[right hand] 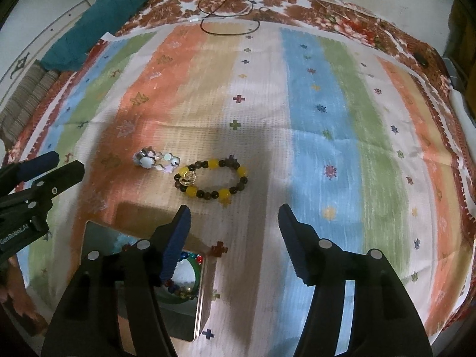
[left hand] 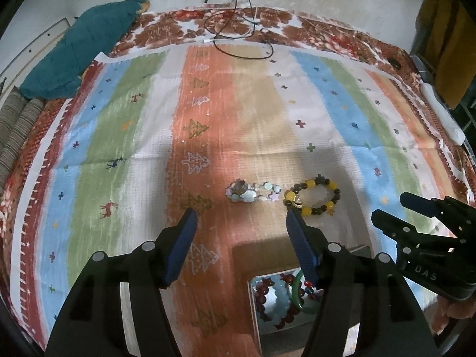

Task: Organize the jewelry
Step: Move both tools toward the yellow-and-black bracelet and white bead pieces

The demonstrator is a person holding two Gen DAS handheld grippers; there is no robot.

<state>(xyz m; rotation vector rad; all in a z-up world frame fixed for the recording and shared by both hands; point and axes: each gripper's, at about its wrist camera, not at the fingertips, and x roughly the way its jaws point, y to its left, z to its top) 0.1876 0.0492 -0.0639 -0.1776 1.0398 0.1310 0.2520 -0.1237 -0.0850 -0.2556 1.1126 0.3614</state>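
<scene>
A yellow and dark bead bracelet point(left hand: 311, 197) point(right hand: 211, 180) lies on the striped cloth. A pale pastel bead bracelet point(left hand: 253, 193) point(right hand: 156, 159) lies bunched just left of it. An open metal box point(left hand: 351, 257) point(right hand: 199, 303) near the front holds several bracelets, red-bead point(left hand: 266, 294) and green ones among them. My left gripper point(left hand: 241, 218) is open and empty, above the cloth just short of both loose bracelets. My right gripper point(right hand: 235, 214) is open and empty, just short of the yellow bracelet; it shows at the right of the left wrist view point(left hand: 395, 208).
The striped cloth point(left hand: 119, 119) point(right hand: 327, 119) covers a bed with a red-brown floral cover. A teal towel point(left hand: 77, 47) point(right hand: 101, 20) lies at the far left. Black cables point(left hand: 238, 29) point(right hand: 226, 15) trail at the far edge. A white object point(left hand: 443, 113) lies at the right edge.
</scene>
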